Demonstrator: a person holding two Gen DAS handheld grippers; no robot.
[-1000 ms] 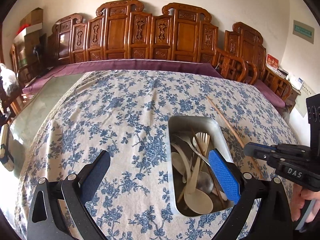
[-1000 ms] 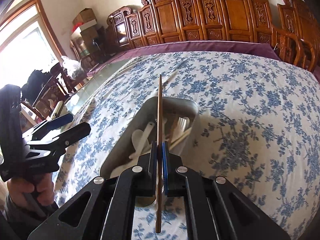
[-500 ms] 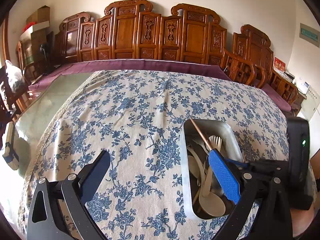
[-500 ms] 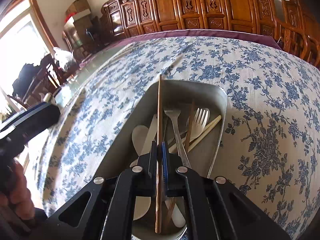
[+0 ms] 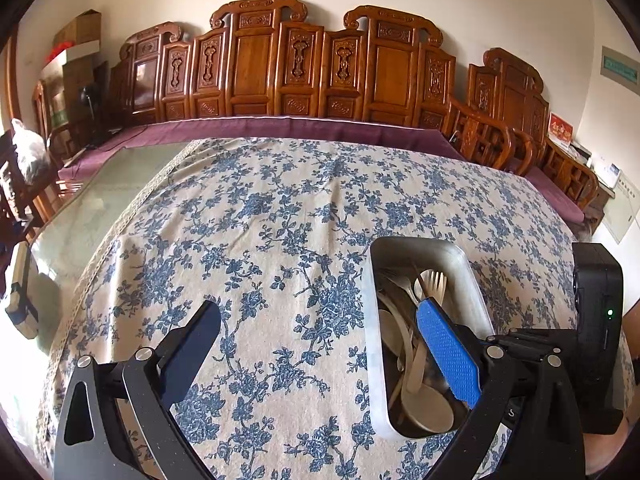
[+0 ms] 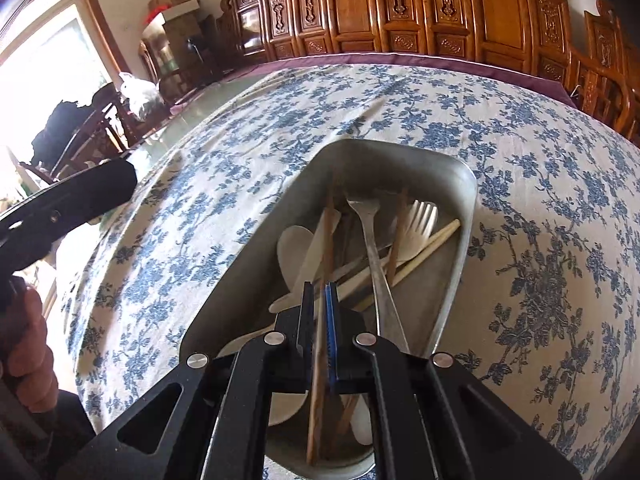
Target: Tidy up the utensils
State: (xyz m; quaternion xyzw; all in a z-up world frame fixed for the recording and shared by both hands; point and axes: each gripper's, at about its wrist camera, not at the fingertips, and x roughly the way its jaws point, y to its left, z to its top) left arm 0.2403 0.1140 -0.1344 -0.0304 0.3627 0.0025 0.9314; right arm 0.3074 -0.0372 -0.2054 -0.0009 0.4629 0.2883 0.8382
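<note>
A metal tray (image 6: 400, 148) sits on the floral tablecloth and holds several utensils: a steel fork (image 6: 372, 240), a beige plastic fork (image 6: 418, 220), a pale chopstick (image 6: 424, 248) and white spoons (image 6: 294, 244). My right gripper (image 6: 320, 292) is shut on a brown wooden chopstick (image 6: 329, 232), low over the tray's near end. The stick's far tip points into the tray. In the left wrist view the tray (image 5: 370, 320) lies at the right. My left gripper (image 5: 320, 340) stands open with nothing between its fingers. Its blue pad (image 5: 444, 352) overlaps the tray in that view.
Carved wooden chairs (image 5: 260, 60) line the far side behind a purple cloth edge (image 5: 280, 124). Bare glass tabletop (image 5: 100, 200) shows to the left of the cloth. A person's hand (image 6: 24, 340) holds the left gripper at the left of the right wrist view.
My right gripper has come in from the tray's right and dropped low over it, the chopstick still clamped. The left gripper has hardly moved.
</note>
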